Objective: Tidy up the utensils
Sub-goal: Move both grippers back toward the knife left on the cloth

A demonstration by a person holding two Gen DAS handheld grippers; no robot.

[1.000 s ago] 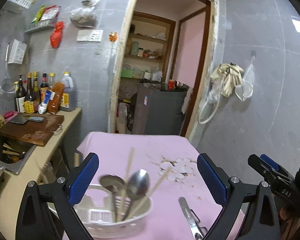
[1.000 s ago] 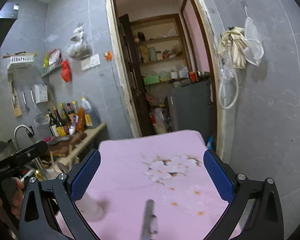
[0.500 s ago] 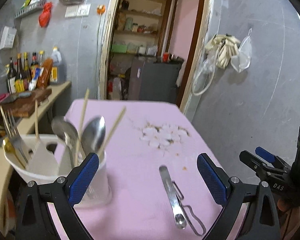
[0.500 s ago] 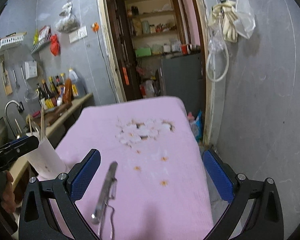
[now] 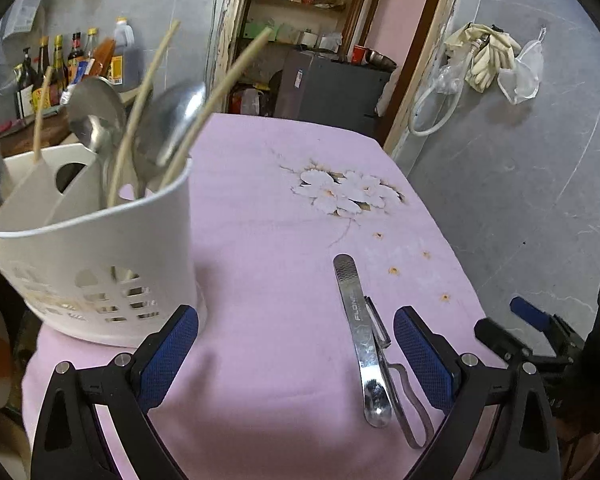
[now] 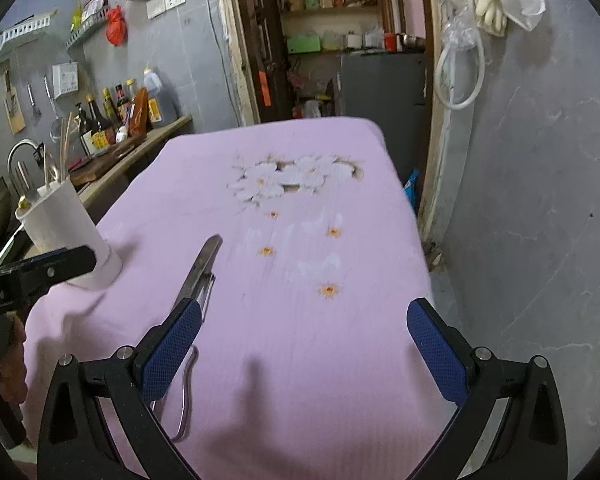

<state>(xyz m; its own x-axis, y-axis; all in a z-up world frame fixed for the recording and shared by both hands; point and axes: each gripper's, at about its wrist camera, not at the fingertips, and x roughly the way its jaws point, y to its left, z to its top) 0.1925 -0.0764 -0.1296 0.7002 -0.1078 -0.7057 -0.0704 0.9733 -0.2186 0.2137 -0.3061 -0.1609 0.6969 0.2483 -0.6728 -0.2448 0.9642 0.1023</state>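
Observation:
A white utensil holder point(image 5: 96, 256) stands at the left edge of the pink-covered table point(image 5: 268, 216), with spoons point(image 5: 96, 116), chopsticks point(image 5: 204, 108) and a fork inside. The same holder point(image 6: 66, 228) shows far left in the right wrist view. A steel peeler point(image 5: 364, 340) lies flat on the cloth. My left gripper point(image 5: 296, 356) is open low over the cloth, the peeler just inside its right finger. My right gripper point(image 6: 304, 352) is open and empty, its left finger point(image 6: 172, 348) covering part of the peeler point(image 6: 198, 276).
A counter point(image 6: 140, 152) with sauce bottles point(image 6: 112, 116), a cutting board and a sink tap point(image 6: 20, 152) runs along the left wall. An open doorway with shelves and a grey cabinet point(image 6: 380, 84) lies beyond the table. A grey wall is close on the right.
Both grippers have dropped lower and nearer the cloth. The holder now looms large at left in the left wrist view, and the peeler sits closer to both grippers.

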